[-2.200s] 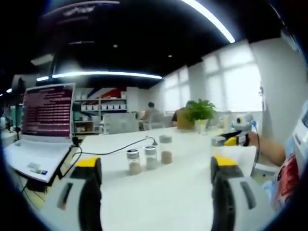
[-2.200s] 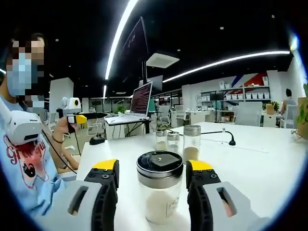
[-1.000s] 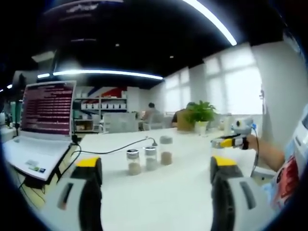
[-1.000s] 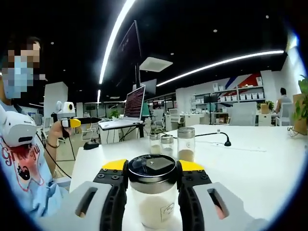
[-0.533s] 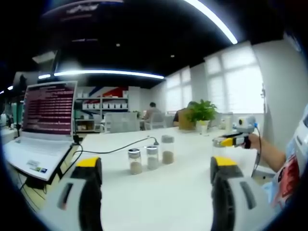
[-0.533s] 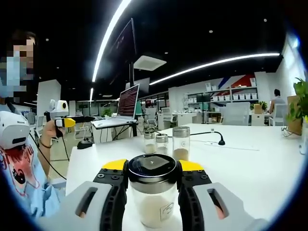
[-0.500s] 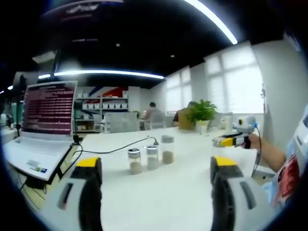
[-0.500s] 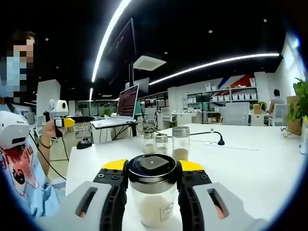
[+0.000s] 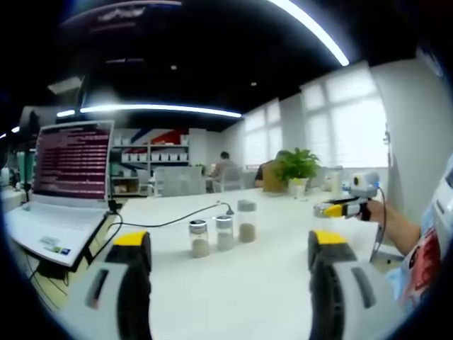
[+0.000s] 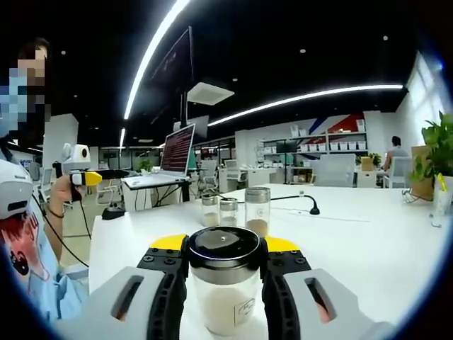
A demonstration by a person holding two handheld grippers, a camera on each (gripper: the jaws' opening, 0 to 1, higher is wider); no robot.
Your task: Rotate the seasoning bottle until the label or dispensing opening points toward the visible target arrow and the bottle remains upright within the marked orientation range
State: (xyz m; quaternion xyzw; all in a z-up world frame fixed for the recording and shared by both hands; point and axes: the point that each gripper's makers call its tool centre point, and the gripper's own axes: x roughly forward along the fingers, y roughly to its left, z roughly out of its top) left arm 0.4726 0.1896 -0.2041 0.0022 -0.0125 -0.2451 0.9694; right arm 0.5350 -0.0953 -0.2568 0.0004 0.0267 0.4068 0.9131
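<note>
Left gripper view: an open laptop (image 9: 67, 188) sits on the white table (image 9: 233, 283), then three small seasoning jars (image 9: 223, 234), then the left gripper (image 9: 226, 255), its jaws spread wide around nothing. Right gripper view: the right gripper (image 10: 225, 263) is clamped on the black lid of the seasoning bottle (image 10: 224, 287), which stands upright on the table, its label facing the camera.
</note>
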